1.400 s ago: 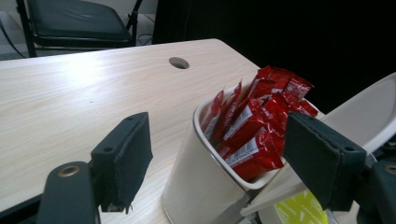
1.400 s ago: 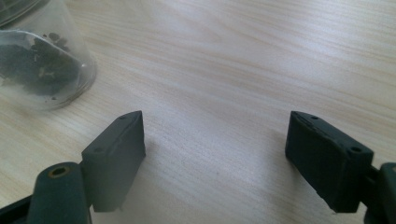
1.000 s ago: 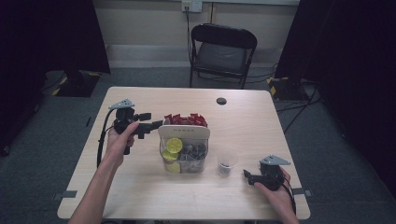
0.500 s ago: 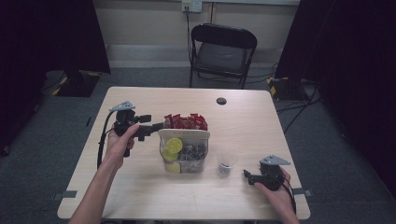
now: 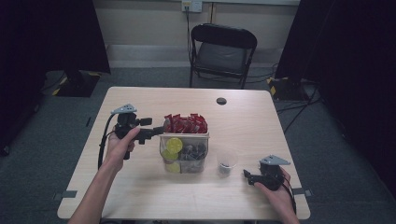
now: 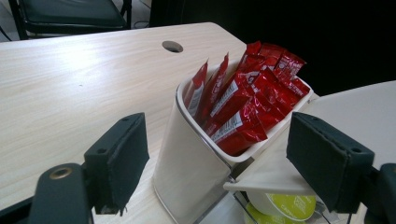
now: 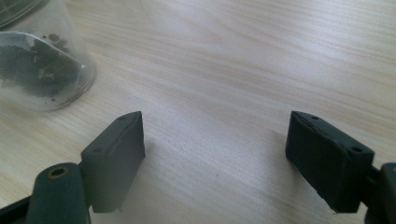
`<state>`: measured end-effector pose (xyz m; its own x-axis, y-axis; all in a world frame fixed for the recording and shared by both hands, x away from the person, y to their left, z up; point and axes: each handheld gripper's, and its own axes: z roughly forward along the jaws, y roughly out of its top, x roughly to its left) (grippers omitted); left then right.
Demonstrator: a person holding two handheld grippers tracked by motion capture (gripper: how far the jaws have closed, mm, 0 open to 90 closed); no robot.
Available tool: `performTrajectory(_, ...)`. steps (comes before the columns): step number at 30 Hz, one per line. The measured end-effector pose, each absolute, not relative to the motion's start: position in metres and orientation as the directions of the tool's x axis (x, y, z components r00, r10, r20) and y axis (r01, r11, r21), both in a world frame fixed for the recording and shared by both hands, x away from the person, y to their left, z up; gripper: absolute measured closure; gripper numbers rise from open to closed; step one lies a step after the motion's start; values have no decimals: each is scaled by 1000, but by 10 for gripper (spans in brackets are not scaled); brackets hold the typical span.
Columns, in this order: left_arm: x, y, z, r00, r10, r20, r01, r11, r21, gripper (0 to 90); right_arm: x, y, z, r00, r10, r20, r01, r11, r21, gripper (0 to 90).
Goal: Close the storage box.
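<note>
Left hand-held gripper [image 6: 217,172] stands wide open around the white plastic bin of red sachets [image 6: 196,158], holding nothing. Judged light, rigid, smooth-walled: grip across its upper rim.

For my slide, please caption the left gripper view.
Open hand-held gripper approaching a white bin of red sachets.

The high view looks down on the whole table [image 5: 140,196]; the left gripper view sits close to the sachet box [image 6: 187,168], which both share
</note>
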<state>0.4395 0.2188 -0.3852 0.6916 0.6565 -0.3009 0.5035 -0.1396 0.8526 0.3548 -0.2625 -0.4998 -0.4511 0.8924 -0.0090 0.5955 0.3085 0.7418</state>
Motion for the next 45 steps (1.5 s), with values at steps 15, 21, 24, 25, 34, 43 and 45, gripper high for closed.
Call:
performTrajectory(15, 435, 207, -395, 715, 643, -276, 512, -212, 833, 200, 355, -262, -500, -451, 892, -9, 595, 308, 742, 193)
performTrajectory(21, 434, 201, -398, 716, 652, -249, 510, -246, 824, 199, 355, -262, -500, -451, 892, -9, 595, 308, 742, 193)
performTrajectory(24, 434, 200, -402, 714, 654, -250, 516, -251, 819, 199, 355, -262, -500, -451, 892, -9, 596, 308, 742, 193)
performTrajectory(25, 435, 200, -403, 717, 652, -249, 518, -257, 816, 200, 355, -262, -500, -451, 892, -9, 596, 308, 742, 192)
performTrajectory(34, 436, 199, -410, 712, 651, -263, 533, -258, 806, 193, 355, -262, -500, -451, 892, -9, 596, 308, 742, 192)
performTrajectory(43, 431, 202, -406, 717, 649, -253, 529, -271, 804, 193, 355, -262, -500, -451, 893, -9, 596, 308, 742, 192)
performTrajectory(45, 428, 206, -404, 715, 654, -248, 523, -265, 810, 193, 355, -262, -500, -451, 892, -9, 596, 308, 742, 193)
